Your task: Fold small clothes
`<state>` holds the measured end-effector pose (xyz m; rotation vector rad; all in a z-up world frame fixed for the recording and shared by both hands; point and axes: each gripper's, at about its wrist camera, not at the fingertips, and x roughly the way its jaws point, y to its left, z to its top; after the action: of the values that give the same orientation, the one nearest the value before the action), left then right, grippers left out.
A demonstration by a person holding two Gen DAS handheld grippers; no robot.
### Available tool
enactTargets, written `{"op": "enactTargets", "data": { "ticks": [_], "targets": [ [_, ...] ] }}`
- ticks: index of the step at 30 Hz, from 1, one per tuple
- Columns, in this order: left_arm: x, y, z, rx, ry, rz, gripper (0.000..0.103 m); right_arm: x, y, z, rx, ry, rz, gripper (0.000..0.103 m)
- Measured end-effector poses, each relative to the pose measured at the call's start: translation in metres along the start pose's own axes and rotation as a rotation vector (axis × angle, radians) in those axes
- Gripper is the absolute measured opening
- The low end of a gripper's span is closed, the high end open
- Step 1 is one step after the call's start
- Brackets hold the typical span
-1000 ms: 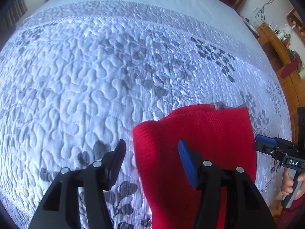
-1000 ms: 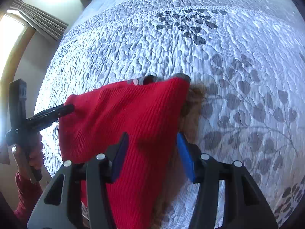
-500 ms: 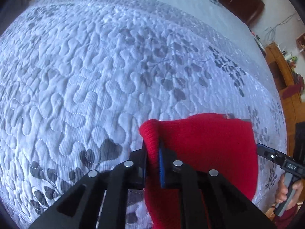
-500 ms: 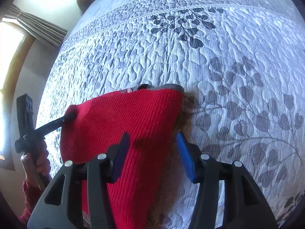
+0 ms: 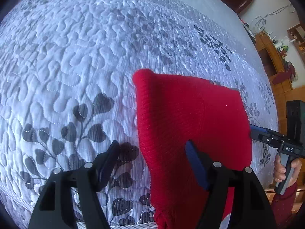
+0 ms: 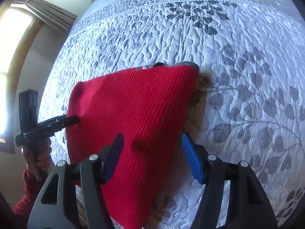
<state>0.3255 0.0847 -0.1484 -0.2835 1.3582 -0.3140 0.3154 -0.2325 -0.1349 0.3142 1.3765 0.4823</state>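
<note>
A red knitted garment (image 5: pixel 192 126) lies folded on the quilted bed, near its front edge; it also shows in the right wrist view (image 6: pixel 133 114). My left gripper (image 5: pixel 152 162) is open, its fingers astride the garment's left edge, holding nothing. My right gripper (image 6: pixel 150 156) is open, its fingers astride the garment's right edge, holding nothing. In the left wrist view the right gripper (image 5: pixel 274 139) shows at the garment's right side. In the right wrist view the left gripper (image 6: pixel 57 122) shows at the garment's left side. A grey bit of cloth (image 6: pixel 186 64) peeks out at the garment's far corner.
The white bedspread (image 5: pixel 76 57) with grey leaf print spreads far beyond the garment. Wooden furniture (image 5: pixel 276 61) stands to the right of the bed. A window with curtains (image 6: pixel 28 28) is on the left. The bed's front edge is close below the grippers.
My left gripper was open, shut on the garment's left edge half a second ago, and has now opened and let go. The right gripper stayed open.
</note>
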Motion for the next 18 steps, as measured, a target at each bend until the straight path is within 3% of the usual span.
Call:
{"op": "enactTargets", "data": {
  "ticks": [8,13,15,18],
  "targets": [
    [0.020,-0.010,0.000,-0.014,0.065,-0.146,0.073,0.011,0.001,-0.006,-0.015,0.034,0.022,0.063],
    [0.030,-0.015,0.002,-0.008,0.073,-0.158,0.079,0.025,0.000,-0.009,-0.002,0.059,0.057,0.065],
    [0.029,-0.014,0.004,-0.023,0.069,-0.212,0.067,0.031,-0.003,-0.009,0.014,0.061,0.076,0.065],
    [0.033,-0.011,0.007,-0.058,0.064,-0.225,0.055,0.042,-0.013,-0.008,0.078,0.060,0.137,0.064]
  ]
}}
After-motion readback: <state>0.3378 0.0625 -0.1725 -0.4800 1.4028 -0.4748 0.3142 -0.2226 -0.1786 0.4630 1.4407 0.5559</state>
